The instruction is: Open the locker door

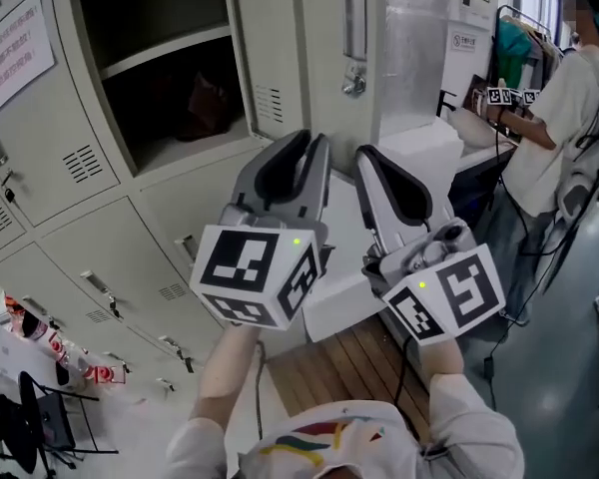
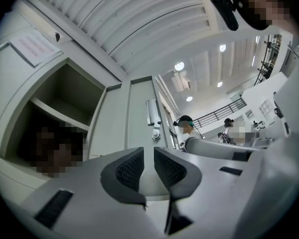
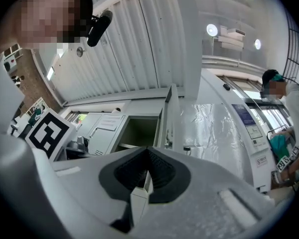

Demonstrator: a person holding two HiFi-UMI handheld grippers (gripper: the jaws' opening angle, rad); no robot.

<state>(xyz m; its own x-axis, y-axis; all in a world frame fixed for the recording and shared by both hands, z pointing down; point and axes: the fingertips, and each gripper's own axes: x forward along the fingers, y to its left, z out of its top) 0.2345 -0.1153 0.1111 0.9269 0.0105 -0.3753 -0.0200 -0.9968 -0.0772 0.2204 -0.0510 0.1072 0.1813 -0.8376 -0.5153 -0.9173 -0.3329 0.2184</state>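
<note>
The locker door is seen swung open beside its compartment, above both grippers. The left gripper is held narrowly apart and empty. The right gripper is closed on nothing.

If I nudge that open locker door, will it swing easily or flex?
The locker door looks like thin painted sheet metal with vent slots, so it is probably light and may flex or rattle slightly. It already stands swung out from its compartment, so a gentle push likely swings it freely, perhaps rebounding.
</note>
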